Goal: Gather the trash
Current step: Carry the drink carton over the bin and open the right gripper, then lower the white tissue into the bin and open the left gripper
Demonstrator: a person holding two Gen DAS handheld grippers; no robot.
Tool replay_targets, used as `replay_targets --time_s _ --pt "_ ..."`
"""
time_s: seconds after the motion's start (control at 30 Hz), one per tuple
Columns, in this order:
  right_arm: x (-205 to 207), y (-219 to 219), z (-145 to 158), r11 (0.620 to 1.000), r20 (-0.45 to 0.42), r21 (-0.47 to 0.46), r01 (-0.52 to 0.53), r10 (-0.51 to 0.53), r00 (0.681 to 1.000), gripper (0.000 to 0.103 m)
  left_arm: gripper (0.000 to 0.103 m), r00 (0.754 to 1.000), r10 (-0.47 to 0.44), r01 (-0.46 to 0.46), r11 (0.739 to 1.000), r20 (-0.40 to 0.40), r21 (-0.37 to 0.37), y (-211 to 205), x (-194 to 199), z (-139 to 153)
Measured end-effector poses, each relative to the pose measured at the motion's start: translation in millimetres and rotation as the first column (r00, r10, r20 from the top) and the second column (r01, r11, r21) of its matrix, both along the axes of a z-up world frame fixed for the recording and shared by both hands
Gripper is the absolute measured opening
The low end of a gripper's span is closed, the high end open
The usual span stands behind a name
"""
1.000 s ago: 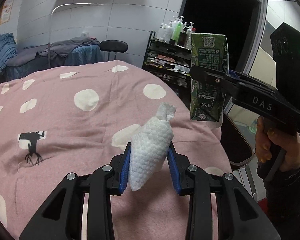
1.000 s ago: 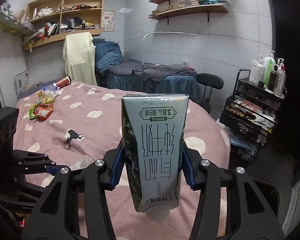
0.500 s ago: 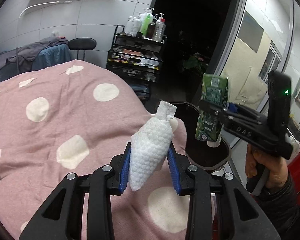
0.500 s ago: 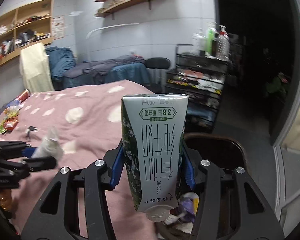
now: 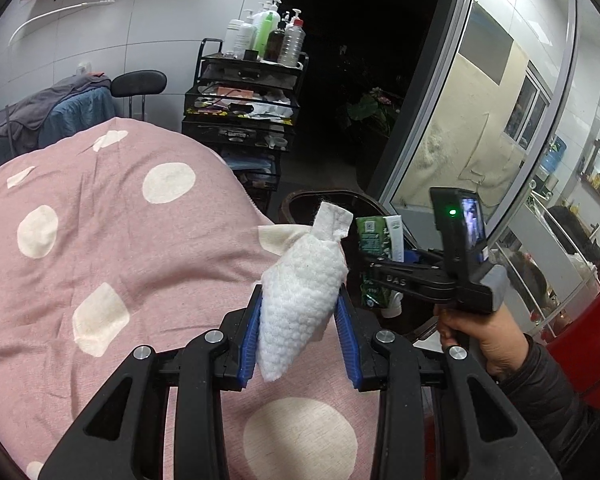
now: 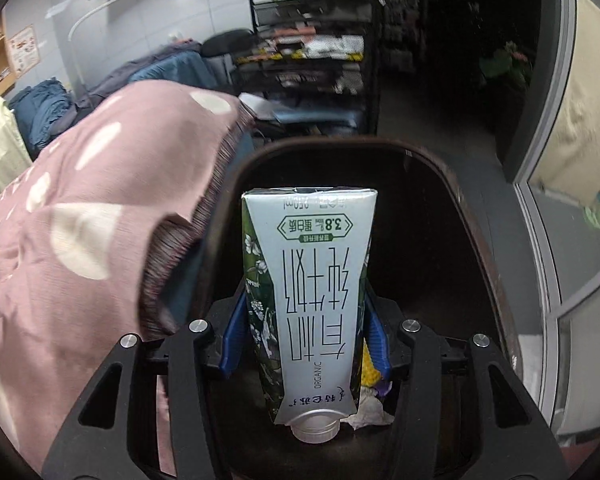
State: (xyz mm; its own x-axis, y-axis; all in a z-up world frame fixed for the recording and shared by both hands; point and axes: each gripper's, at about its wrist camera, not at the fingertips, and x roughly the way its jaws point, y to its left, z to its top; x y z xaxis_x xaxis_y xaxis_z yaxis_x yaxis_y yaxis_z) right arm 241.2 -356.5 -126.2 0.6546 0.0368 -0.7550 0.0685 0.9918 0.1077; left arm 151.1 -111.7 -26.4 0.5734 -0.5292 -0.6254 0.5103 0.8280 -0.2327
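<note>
The white wad of paper towel [image 5: 300,300], centre of the left wrist view, has a rough, bubbled emboss and a matt, fibrous edge. The blue ribbed pads [image 5: 249,344] gripping it look like rubbery plastic, on the matt black plastic left tongs [image 5: 298,340] with bright metal screw heads. The pink blanket with cream dots [image 5: 112,248] filling the left of the frame is soft, matt knitted cloth. In the centre of the right wrist view, the green-and-white milk carton [image 6: 312,304] is smooth coated card with a slight sheen and a white plastic cap. Behind it, the dark brown round bin [image 6: 480,208] has a glossy, smooth plastic rim.
</note>
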Motion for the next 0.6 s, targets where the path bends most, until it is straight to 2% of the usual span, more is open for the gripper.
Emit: replay_targets --time_s 0.1,0.17,0.2,0.4,0.6 --pt "1 -5 -10 0.999 -0.027 0.020 0.027 -0.027 0.999 0.052 0.034 1.000 -0.014 0.014 1.000 -0.004 0.008 -7 0 -2" --pt "0 -6 -14 0.999 -0.037 0.031 0.041 -0.040 0.999 0.064 0.034 1.000 -0.025 0.025 1.000 -0.010 0.014 -12 -1 -4" --pt "-2 -6 -14 0.998 -0.034 0.028 0.049 -0.048 0.998 0.066 0.034 0.999 -0.030 0.031 0.999 -0.014 0.015 -14 -1 -5" --pt "-33 -10 -7 0.993 0.033 0.045 0.108 -0.109 0.993 0.070 0.034 0.997 -0.060 0.061 0.998 -0.038 0.013 -28 3 -8" --pt "-65 -15 16 0.985 0.129 0.042 0.167 -0.171 0.977 0.078 0.034 0.994 -0.105 0.106 0.994 -0.040 0.024 -51 8 -6"
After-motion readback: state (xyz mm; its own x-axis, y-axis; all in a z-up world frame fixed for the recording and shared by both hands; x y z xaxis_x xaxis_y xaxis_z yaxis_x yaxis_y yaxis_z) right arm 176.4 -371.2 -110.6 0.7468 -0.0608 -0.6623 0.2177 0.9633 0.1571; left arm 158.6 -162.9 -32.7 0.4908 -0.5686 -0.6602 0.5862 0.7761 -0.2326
